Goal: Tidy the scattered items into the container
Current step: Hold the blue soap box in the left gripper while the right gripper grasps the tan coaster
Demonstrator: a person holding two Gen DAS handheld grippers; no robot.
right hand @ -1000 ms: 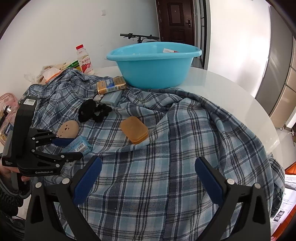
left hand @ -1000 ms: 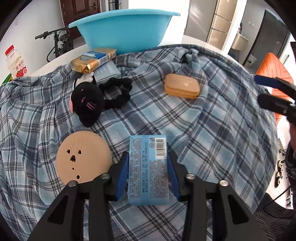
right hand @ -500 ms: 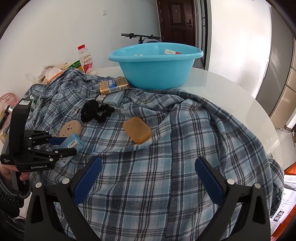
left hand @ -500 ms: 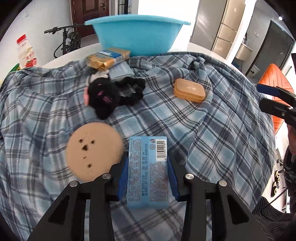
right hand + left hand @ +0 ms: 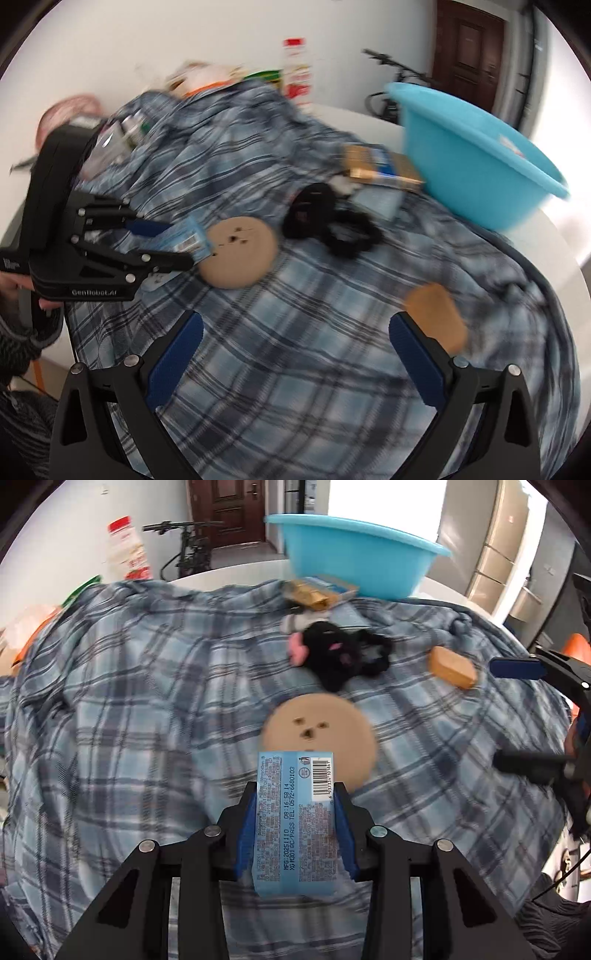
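Note:
My left gripper (image 5: 295, 794) is shut on a light blue printed packet (image 5: 295, 823), held just above the plaid cloth (image 5: 129, 701). Right behind the packet lies a tan disc (image 5: 321, 731). Farther back are a black plush toy (image 5: 328, 657), a black scrunchie (image 5: 375, 653), an orange soap box (image 5: 452, 668), a gold packet (image 5: 308, 596) and the blue basin (image 5: 354, 561). My right gripper (image 5: 295, 325) hangs open over bare cloth, with the orange soap box (image 5: 436, 314) just beyond its right finger. From there the left gripper (image 5: 173, 245) with the blue packet (image 5: 186, 240) shows at the left, beside the tan disc (image 5: 240, 251).
A white round table (image 5: 362, 118) carries the cloth and the blue basin (image 5: 472, 162). A drink bottle (image 5: 125, 550) and bags stand at the cloth's far left edge. A bicycle (image 5: 188, 550) and a dark door are behind. A pink container (image 5: 70, 107) sits at the left.
My left gripper tightened on the blue packet and carried it left and slightly up; the tan disc now sits behind it. My right gripper swung left and rolled, bringing the orange box near its right finger.

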